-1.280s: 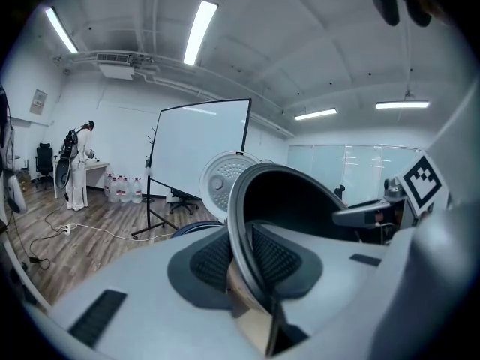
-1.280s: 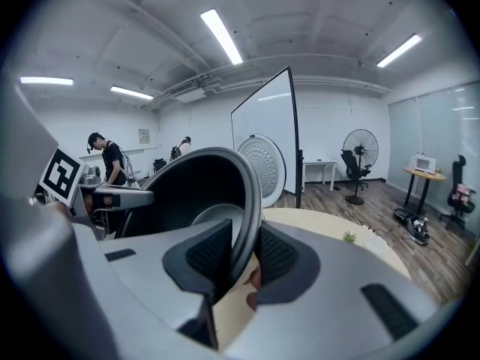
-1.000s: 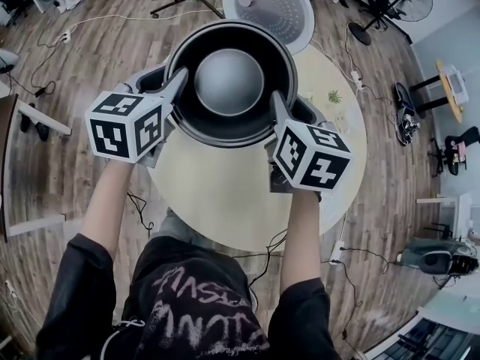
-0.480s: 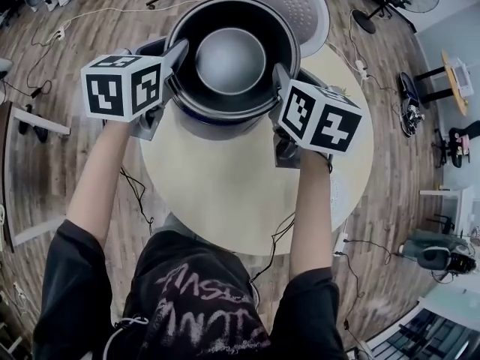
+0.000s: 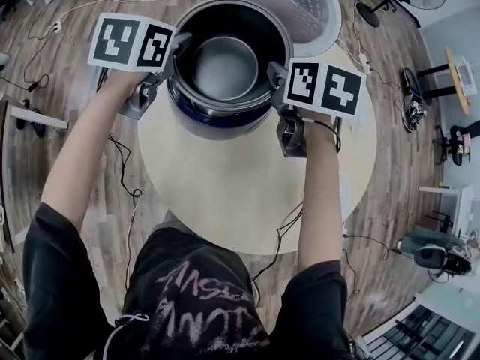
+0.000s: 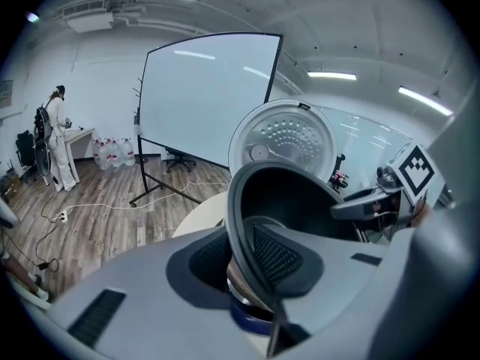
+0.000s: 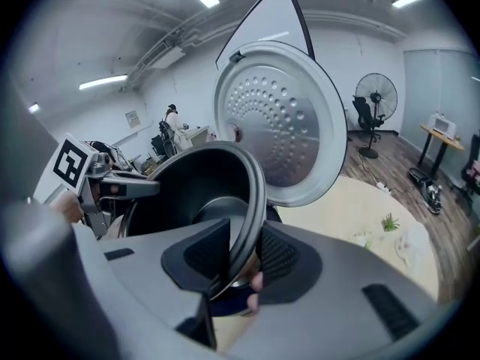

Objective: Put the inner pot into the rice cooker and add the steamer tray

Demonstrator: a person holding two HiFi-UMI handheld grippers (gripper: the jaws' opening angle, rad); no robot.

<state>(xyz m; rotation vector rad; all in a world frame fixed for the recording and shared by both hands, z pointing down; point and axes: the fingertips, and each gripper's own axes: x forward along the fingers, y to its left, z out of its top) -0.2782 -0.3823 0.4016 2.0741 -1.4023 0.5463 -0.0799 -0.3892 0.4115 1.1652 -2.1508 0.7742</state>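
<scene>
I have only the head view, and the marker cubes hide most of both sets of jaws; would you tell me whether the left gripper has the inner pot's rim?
Observer: Yes. In the left gripper view, the left gripper has the rim of the inner pot between its pads, and its jaws are opening.
Operator: Thank you. How about the right side?
Observer: The right gripper view shows the right gripper with the rim between its pads as well. Its jaws are also opening.
Operator: Is anyone else close to the table?
Observer: The left gripper view shows a person standing far off by the back wall, not near the table.
</scene>
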